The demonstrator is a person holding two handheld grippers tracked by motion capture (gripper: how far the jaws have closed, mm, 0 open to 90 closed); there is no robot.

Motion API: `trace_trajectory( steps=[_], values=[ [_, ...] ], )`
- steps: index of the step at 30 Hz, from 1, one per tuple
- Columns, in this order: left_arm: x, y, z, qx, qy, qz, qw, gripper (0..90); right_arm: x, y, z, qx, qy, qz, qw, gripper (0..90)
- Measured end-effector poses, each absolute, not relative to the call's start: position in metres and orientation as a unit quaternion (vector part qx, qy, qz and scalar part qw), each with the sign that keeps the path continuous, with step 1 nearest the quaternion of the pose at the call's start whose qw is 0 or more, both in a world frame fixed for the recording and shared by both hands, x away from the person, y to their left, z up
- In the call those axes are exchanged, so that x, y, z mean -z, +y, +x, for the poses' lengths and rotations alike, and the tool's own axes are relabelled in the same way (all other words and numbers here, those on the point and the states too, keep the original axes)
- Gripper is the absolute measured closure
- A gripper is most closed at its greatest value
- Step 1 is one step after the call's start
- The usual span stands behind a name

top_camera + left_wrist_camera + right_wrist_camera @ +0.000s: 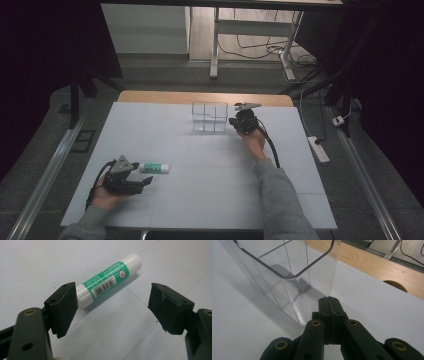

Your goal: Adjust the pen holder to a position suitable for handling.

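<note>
A white glue stick [154,167] with a green label lies flat on the white table surface at the front left. In the left gripper view the glue stick [107,281] lies just beyond the jaws, slanting away to the upper right. My left gripper [146,183] [112,307] is open, its pads wide apart with nothing between them. A clear plastic container [209,117] [287,277] stands upright at the back middle, empty. My right gripper [234,121] [328,300] is shut, its tips at the container's lower right corner. Whether they pinch the wall I cannot tell.
The white sheet [200,195] covers most of the table, with a strip of bare wood [200,96] along the far edge. A cable trails from each gripper. Beyond the table are desk legs, floor cables and a power strip [318,149].
</note>
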State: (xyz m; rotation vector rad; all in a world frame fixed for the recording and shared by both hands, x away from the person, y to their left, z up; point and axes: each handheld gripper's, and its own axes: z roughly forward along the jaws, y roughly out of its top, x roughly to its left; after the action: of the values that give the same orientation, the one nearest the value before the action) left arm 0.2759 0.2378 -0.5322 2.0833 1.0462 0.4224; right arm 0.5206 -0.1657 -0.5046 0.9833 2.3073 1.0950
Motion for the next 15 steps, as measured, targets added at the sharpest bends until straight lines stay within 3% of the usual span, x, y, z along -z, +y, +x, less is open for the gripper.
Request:
trace_trajectory(
  steps=[15],
  values=[
    [0.532, 0.237, 0.275, -0.169, 0.41, 0.814, 0.376, 23.6, 0.501, -0.199, 0.474, -0.403, 0.826, 0.34, 0.197, 88.7]
  ],
)
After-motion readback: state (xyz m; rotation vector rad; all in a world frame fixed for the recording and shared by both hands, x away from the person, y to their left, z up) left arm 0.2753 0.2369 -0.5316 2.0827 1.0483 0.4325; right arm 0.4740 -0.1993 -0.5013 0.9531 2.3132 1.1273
